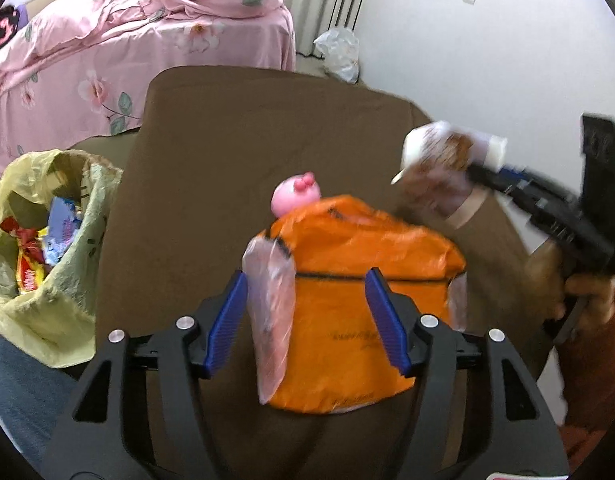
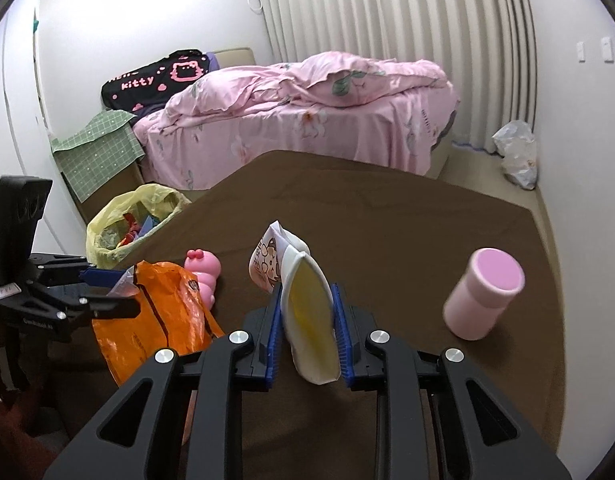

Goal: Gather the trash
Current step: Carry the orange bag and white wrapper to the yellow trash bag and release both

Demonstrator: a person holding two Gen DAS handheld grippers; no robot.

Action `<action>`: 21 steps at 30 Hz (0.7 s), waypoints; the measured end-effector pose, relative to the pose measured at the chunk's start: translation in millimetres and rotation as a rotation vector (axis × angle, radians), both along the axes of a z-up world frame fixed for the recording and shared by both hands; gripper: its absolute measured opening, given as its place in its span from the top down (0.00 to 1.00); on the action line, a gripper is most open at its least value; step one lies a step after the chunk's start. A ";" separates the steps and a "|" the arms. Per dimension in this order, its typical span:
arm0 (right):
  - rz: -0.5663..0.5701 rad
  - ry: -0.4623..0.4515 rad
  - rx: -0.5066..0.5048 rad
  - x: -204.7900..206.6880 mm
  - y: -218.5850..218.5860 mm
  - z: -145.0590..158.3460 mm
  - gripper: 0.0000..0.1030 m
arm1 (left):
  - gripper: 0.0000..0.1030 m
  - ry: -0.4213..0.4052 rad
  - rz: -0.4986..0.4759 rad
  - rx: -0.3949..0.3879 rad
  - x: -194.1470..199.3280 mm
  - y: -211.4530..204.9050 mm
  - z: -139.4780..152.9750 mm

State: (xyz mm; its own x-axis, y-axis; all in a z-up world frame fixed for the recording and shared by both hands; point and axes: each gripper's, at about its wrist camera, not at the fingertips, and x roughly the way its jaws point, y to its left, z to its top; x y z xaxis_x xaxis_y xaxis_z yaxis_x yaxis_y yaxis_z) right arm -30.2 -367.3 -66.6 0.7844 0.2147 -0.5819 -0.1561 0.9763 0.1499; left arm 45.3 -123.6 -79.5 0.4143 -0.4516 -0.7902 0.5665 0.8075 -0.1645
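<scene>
Before you lies the brown table (image 2: 387, 216), with the yellow trash bag (image 2: 135, 220) at its left edge. Your left gripper (image 1: 307, 320) is spread wide around the orange bag (image 1: 359, 280), not pinching it. Your right gripper (image 2: 307, 332) is clamped on a flattened paper cup (image 2: 307, 312), held above the table. A pink cup (image 2: 483, 292) stands to its right.

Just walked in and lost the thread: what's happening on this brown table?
A person is clearing trash with two handheld grippers. The right gripper is clamped on a squashed paper cup lifted off the table. The left gripper is open around an orange plastic bag. A yellow trash bag at the table's edge already holds wrappers.
</scene>
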 end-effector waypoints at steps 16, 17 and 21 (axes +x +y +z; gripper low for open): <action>-0.070 -0.090 0.056 -28.1 -20.5 31.3 0.78 | 0.84 -0.155 0.161 -0.085 -5.6 37.9 43.3; -0.060 -0.106 0.054 -26.5 -16.1 36.8 0.78 | 0.84 -0.174 0.175 -0.082 -4.0 42.7 48.6; -0.005 -0.150 0.042 -16.5 5.9 57.4 0.78 | 0.84 -0.227 0.230 -0.082 3.7 63.6 63.5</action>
State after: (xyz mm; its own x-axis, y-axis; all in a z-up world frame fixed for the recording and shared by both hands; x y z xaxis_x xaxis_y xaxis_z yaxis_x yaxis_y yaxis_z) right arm -46.6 -361.4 -9.2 0.8628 0.2318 -0.4492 -0.1746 0.9706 0.1656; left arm 49.0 -60.1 -16.0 0.6737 -0.3843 -0.6313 0.4008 0.9076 -0.1248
